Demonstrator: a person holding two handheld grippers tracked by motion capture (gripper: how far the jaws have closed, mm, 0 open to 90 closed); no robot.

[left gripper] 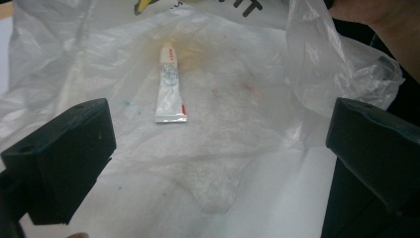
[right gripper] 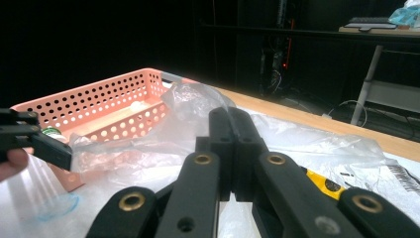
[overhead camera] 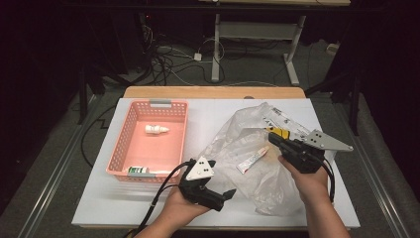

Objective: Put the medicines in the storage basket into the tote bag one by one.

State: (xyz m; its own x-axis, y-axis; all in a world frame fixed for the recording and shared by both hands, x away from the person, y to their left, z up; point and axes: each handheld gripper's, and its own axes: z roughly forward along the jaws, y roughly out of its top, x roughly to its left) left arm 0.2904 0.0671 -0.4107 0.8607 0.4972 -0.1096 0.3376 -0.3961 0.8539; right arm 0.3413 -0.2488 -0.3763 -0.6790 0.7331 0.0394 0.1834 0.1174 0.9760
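Dark room, grey carpet floor (overhead camera: 59,148), tangled cables (overhead camera: 163,62), white-legged desk frame (overhead camera: 257,34) beyond the table (overhead camera: 213,92).

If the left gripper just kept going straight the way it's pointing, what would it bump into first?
Most likely the clear plastic bag spread on the table, and then the small white tube lying inside it. The left gripper has its jaws open and aimed roughly at that tube, though depth is hard to judge.

Thin, glossy, crinkled clear plastic is making up the bag (overhead camera: 257,148) pinched in the right gripper (right gripper: 230,148). A smooth white tube (left gripper: 170,84) is lying inside, ahead of the left gripper's (left gripper: 218,148) matt black jaws. Left of both, the pink basket (overhead camera: 121,144) is showing perforated plastic on the matt white table (overhead camera: 99,208).
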